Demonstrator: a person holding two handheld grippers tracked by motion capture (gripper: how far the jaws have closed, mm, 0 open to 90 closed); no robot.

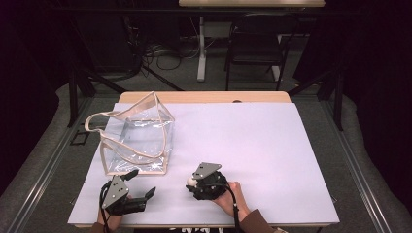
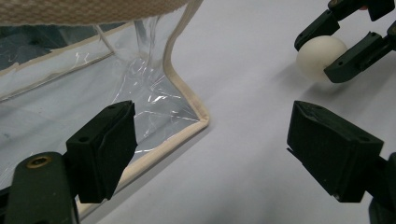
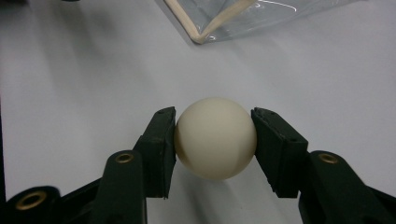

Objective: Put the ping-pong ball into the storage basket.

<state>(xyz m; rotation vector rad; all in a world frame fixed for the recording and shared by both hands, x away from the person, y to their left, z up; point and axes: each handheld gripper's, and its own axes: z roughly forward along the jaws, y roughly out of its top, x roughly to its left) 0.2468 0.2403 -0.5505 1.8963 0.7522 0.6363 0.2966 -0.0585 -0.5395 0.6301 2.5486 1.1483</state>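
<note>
**Ball Gripped, Bag Waiting**

While the small cream-white smooth ball (image 3: 215, 137) sits low over the pale lilac surface (image 1: 272, 145), the right gripper (image 3: 215, 140) has its black fingers (image 3: 159, 149) pressed against the ball's two sides, clamped at its widest line. In the high view the ball (image 1: 191, 181) shows at the gripper's front, near the table's front edge and just right of the clear plastic tote bag with cream fabric trim (image 1: 136, 138). The left gripper (image 1: 141, 182) rests near the bag's front corner, its fingers (image 2: 105, 147) spread wide and holding nothing; its own view shows the bag's trimmed corner (image 2: 187, 105) between them.

The step in hand looks like carrying the ball to the bag. To do it well, the grip should probably stay centred, since a smooth sphere may squirt out if pinched off-axis. Lifting straight up before travelling would likely clear the trim, and the free gripper could hold the soft mouth open.
</note>
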